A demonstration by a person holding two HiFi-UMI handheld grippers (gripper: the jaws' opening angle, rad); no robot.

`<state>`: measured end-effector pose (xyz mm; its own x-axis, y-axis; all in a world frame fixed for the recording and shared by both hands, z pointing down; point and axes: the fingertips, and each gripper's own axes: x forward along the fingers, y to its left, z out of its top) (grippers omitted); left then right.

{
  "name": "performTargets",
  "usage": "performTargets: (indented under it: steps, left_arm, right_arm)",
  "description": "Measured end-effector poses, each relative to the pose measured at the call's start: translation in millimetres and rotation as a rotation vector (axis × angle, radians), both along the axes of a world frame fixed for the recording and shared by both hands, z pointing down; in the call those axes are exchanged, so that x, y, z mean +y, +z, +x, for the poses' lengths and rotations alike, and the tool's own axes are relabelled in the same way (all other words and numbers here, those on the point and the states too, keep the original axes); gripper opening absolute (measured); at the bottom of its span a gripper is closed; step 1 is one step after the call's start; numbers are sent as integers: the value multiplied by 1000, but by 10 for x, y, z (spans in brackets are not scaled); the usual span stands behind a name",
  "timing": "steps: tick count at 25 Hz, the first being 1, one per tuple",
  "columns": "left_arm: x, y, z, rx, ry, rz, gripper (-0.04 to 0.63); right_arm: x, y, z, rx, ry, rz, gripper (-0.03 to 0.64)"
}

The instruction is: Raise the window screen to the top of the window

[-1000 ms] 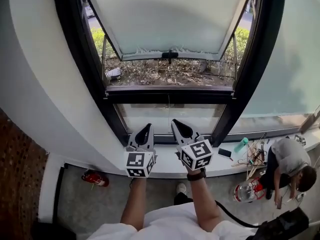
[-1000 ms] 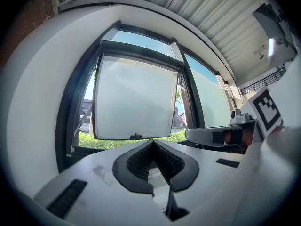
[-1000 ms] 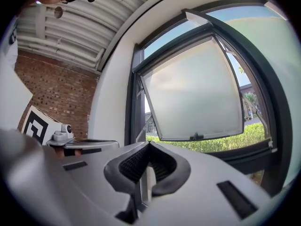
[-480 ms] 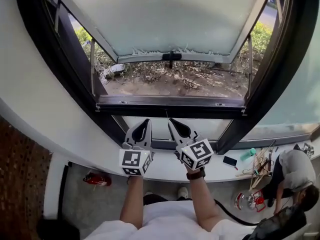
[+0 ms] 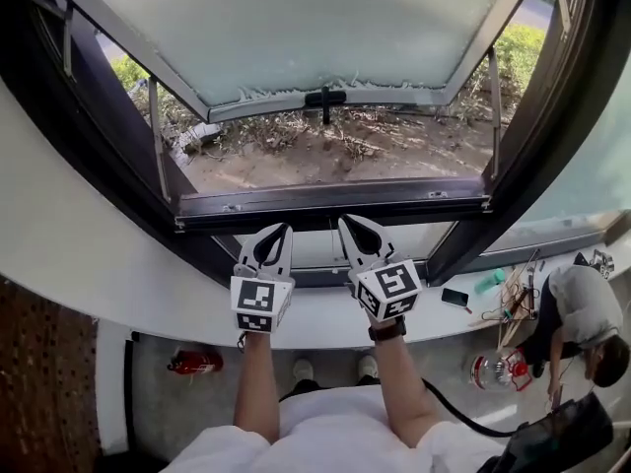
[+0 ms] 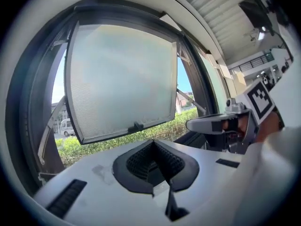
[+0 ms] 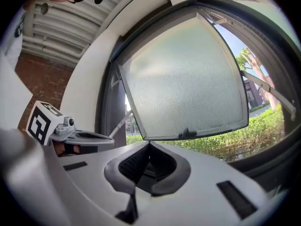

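Observation:
The window screen (image 5: 296,28) is a pale meshed panel in a grey frame, swung outward at its bottom, with a black handle (image 5: 325,98) on its lower edge. Below it runs the black lower window bar (image 5: 335,203). My left gripper (image 5: 281,231) and right gripper (image 5: 347,223) are side by side, both shut and empty, their tips just short of that bar and well below the handle. In the left gripper view the screen (image 6: 122,79) and handle (image 6: 136,126) lie ahead of the shut left gripper (image 6: 153,142). The right gripper view shows the screen (image 7: 188,79) beyond the shut right gripper (image 7: 149,146).
A white sill (image 5: 315,325) runs under my grippers. On it to the right lie a phone (image 5: 455,297) and a green bottle (image 5: 487,281). A person (image 5: 582,313) crouches at the lower right. A red extinguisher (image 5: 194,363) lies on the floor at left. Dry ground and hedge show outside.
Both grippers have moved forward toward the window, their tips now close to the lower black bar. The window fills more of the view. Both jaws stayed shut.

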<state>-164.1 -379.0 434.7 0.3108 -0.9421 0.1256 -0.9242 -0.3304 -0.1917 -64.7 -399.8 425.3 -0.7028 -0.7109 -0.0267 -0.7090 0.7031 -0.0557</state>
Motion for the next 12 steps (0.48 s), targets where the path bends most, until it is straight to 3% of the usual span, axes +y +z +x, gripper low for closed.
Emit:
performTargets:
  steps: [5,9,12]
  left_arm:
    - [-113,299,173,-199,96,-37,0]
    - [-225,600,227,-525,142,-71,33]
    - [-304,801,265,-687,178,-98,96]
  right_arm:
    - [-32,219,-64,13,26,-57,-5]
    - [-64,432,-85,50,46,-102,-5]
    - [-93,599,-49,70,63,-131,-5]
